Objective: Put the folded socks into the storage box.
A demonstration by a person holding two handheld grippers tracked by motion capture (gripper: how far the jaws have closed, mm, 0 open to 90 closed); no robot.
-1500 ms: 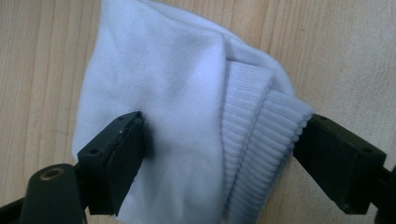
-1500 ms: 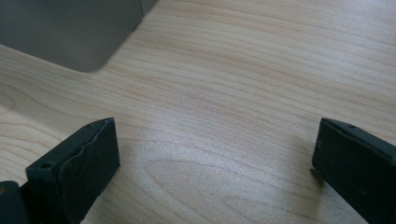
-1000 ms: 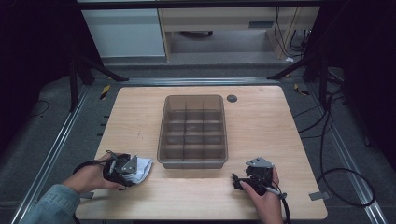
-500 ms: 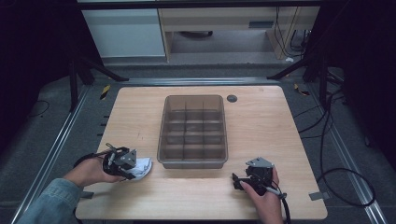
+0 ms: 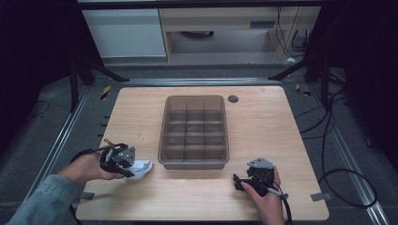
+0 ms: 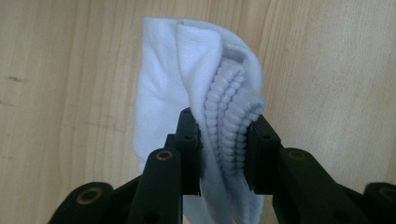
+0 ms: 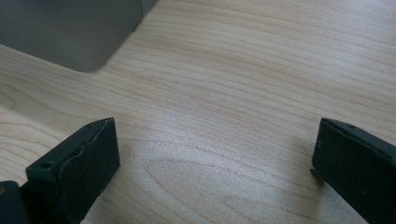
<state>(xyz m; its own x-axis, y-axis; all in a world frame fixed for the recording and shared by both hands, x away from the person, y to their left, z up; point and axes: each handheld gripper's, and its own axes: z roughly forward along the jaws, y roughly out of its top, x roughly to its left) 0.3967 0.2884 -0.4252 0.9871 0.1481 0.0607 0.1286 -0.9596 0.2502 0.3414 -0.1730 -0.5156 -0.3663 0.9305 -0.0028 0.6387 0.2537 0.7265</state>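
Note:
A white folded sock (image 5: 140,168) (image 6: 196,98) lies on the wooden table left of the grey divided bin (image 5: 194,131). My left gripper (image 5: 126,164) (image 6: 224,140) is shut on the sock's ribbed cuff, with the jaws pressing it from both sides. My right gripper (image 5: 240,182) (image 7: 215,154) rests low over bare wood near the bin's front right corner, its jaws wide open with nothing between them. The bin's compartments look empty in the high view.
A small dark round disc (image 5: 233,99) sits on the table behind the bin's right corner. The bin's grey corner (image 7: 70,32) shows at the upper left of the right gripper view. Bare wood (image 5: 281,131) stretches right of the bin.
My left gripper with the sock has shifted slightly toward the bin and turned. The right gripper has stayed in place.

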